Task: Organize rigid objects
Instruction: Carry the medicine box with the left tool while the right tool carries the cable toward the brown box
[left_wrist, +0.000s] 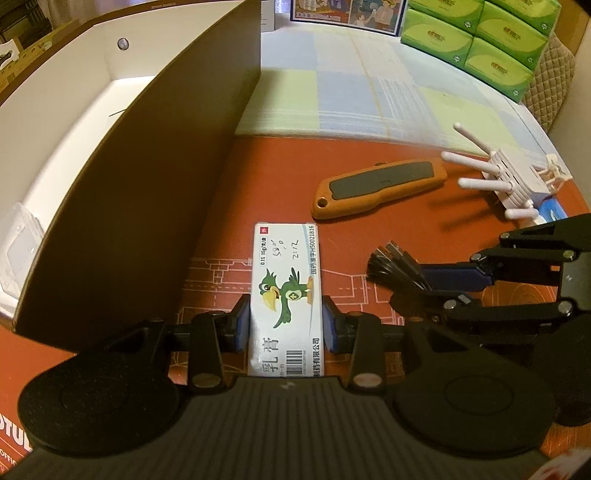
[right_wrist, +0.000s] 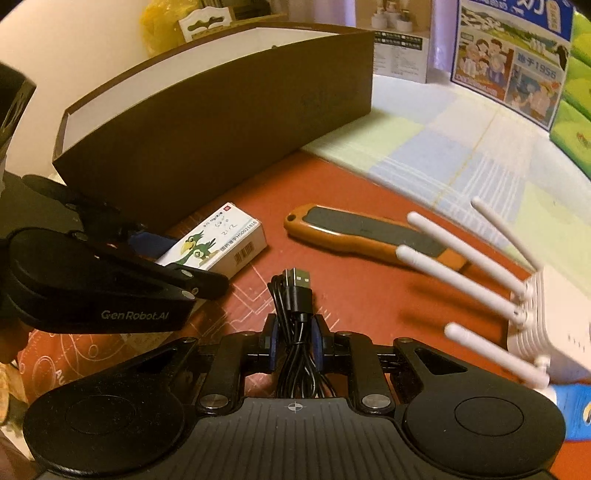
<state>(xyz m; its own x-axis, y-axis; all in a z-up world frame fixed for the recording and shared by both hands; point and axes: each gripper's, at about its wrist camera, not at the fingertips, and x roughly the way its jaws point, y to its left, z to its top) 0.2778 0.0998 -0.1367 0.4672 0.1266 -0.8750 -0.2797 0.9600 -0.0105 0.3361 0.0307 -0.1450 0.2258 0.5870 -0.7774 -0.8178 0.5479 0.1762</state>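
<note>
I'm pinching the carton (left_wrist: 286, 295) lengthwise in my left hand-held gripper (left_wrist: 287, 325), the box (left_wrist: 122, 184) opening at ten o'clock, while my right hand-held gripper (right_wrist: 294, 345) is clamping the cable (right_wrist: 295, 317).

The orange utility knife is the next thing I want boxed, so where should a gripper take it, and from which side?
Probably across the utility knife at its mid-handle, on the dark grip panel, coming from above with the fingers spanning its narrow width. It lies flat on the red mat, untouched, with open space along both long edges; the white router crowds only its far end.

Glossy paper carton (left_wrist: 286, 291), matt brown cardboard box (left_wrist: 147, 177), rubbery-gripped plastic knife (left_wrist: 378, 188).
</note>
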